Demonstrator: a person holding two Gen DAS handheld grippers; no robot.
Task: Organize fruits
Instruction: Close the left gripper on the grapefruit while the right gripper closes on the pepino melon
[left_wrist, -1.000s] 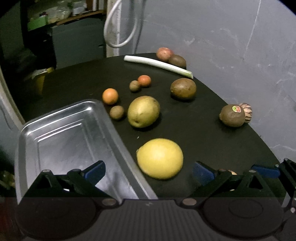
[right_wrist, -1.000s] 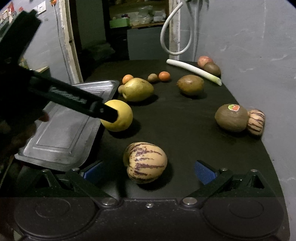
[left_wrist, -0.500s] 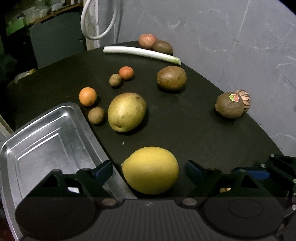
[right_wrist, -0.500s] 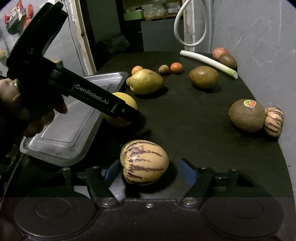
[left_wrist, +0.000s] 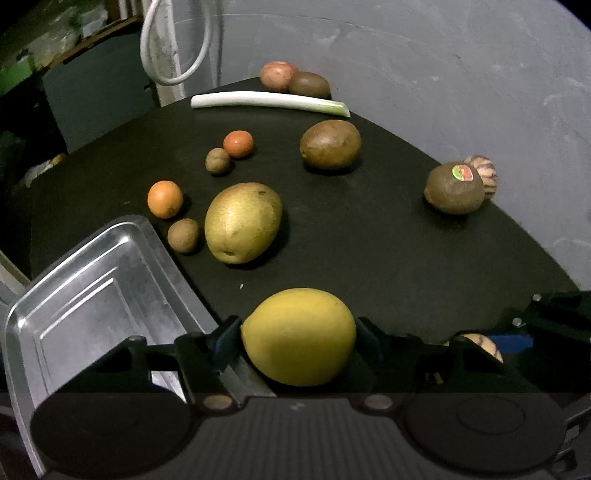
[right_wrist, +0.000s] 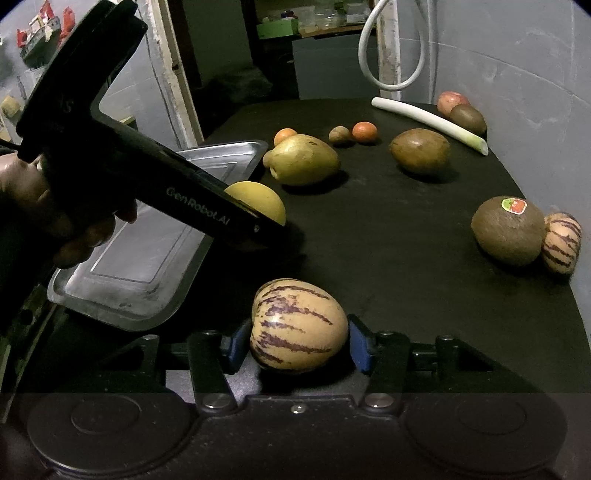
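Fingers (left_wrist: 225, 338) have closed in since, onto the lemon (left_wrist: 299, 336) (table-bound).

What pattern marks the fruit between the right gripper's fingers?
Purple stripes on cream skin, clearest in the right wrist view.

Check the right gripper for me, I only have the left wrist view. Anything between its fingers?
Observer: Yes. A striped fruit sits between the right gripper fingers, which have just been closing. I can't tell if they touch it.
Operator: Lifted?
Observer: No, it appears to rest on the black table.
Operator: Left gripper from outside?
Observer: A hand holds the left gripper. Its fingers have just been closing around the yellow citrus.
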